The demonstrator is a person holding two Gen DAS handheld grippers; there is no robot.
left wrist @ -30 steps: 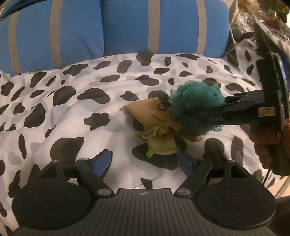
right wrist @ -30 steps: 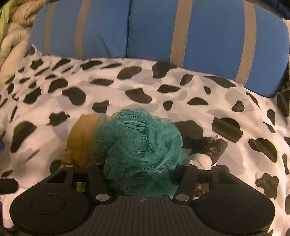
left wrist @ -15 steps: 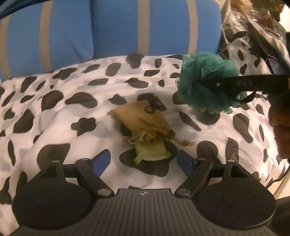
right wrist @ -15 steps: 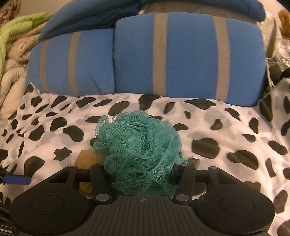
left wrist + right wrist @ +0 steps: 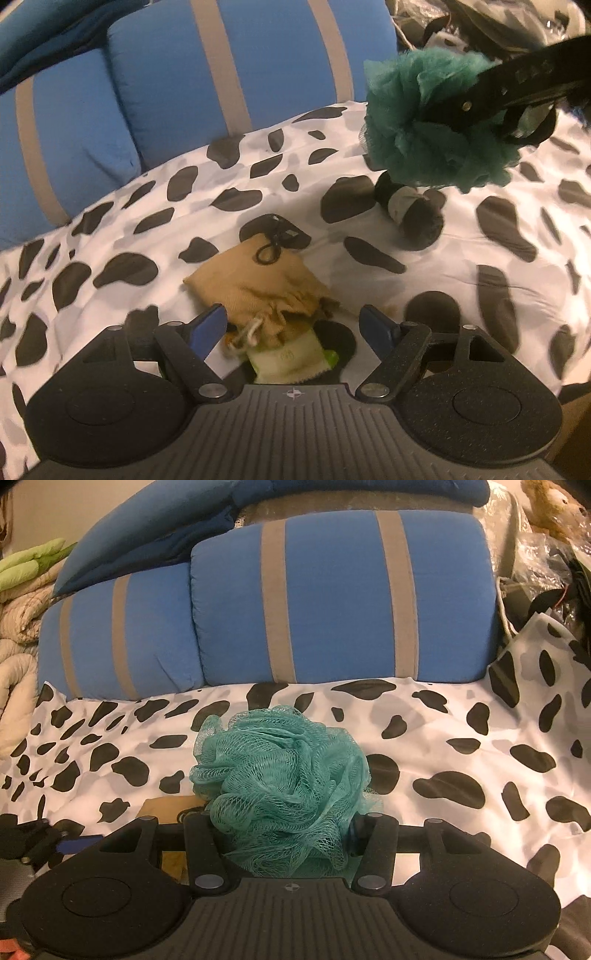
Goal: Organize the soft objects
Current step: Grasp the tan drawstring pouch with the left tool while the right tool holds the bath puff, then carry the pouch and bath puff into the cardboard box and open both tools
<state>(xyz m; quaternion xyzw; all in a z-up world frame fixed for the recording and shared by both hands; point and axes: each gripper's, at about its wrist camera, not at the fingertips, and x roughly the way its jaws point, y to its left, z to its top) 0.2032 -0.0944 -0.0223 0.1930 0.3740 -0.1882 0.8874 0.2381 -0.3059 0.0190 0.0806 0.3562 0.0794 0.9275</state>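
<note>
A teal mesh bath pouf [image 5: 280,779] bulges between the fingers of my right gripper [image 5: 284,830], which is shut on it and holds it above the cow-print bedspread [image 5: 461,738]. The left wrist view shows the same pouf [image 5: 428,122] in the air at the upper right, in that gripper [image 5: 469,107]. My left gripper [image 5: 295,328] stands open just above a tan drawstring pouch [image 5: 255,288], with a pale green cloth [image 5: 291,358] under it. Its blue pads [image 5: 208,326] flank the pouch's gathered mouth without touching it. A black and white rolled bundle [image 5: 410,210] lies beyond, under the pouf.
Blue pillows with grey stripes [image 5: 332,598] line the back of the bed. Folded cream and green quilts [image 5: 22,598] are stacked at the far left. Dark bags and plastic clutter [image 5: 546,568] sit at the right end. A small black cord loop [image 5: 271,247] rests on the pouch.
My right gripper has lifted the pouf off the pile and carried it up and to the right. My left gripper has moved in closer over the tan pouch.
</note>
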